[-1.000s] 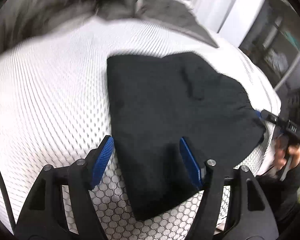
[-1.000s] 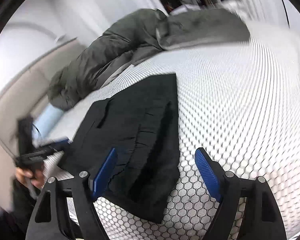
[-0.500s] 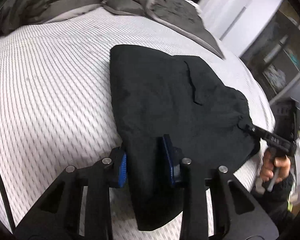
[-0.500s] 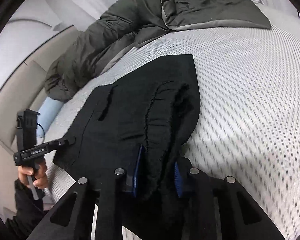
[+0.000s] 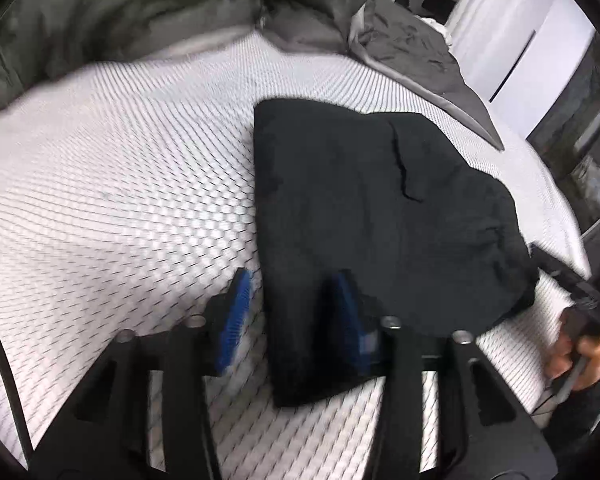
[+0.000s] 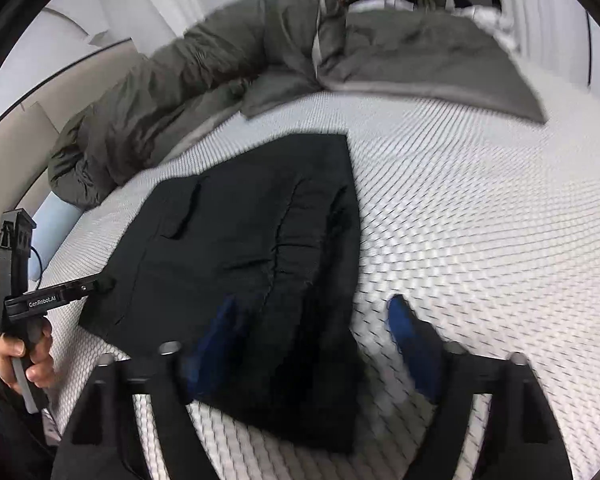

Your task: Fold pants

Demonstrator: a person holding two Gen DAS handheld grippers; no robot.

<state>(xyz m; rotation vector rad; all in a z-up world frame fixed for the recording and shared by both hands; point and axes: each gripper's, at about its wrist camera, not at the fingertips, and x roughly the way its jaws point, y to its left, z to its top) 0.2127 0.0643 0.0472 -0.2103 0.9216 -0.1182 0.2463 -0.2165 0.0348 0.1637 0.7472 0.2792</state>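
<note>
Black pants (image 5: 364, 216), folded into a compact block, lie flat on the white mesh mattress (image 5: 120, 200). My left gripper (image 5: 294, 316) hangs over their near corner. Its jaws are opening, and the cloth lies between the blue pads (image 5: 236, 316) without being pressed. In the right wrist view the pants (image 6: 240, 248) show a pocket flap and a wrinkled seam. My right gripper (image 6: 314, 340) straddles their near edge with jaws opening wide, and the cloth between the pads lies loose. Each gripper shows in the other's view: the left gripper (image 6: 60, 298) and the right gripper (image 5: 572, 292), each held by a hand.
A dark grey-green duvet (image 6: 228, 72) is bunched along the far side of the bed. A pale blue pillow (image 6: 52, 220) sits by the beige headboard (image 6: 8, 160). White doors (image 5: 520, 40) and dark shelving (image 5: 580, 120) stand beyond the mattress. Bare mattress (image 6: 480, 220) spreads beside the pants.
Half a second ago both grippers were shut on the pants' near edge. Now both have let go, their jaws wide apart, and the pants lie flat.
</note>
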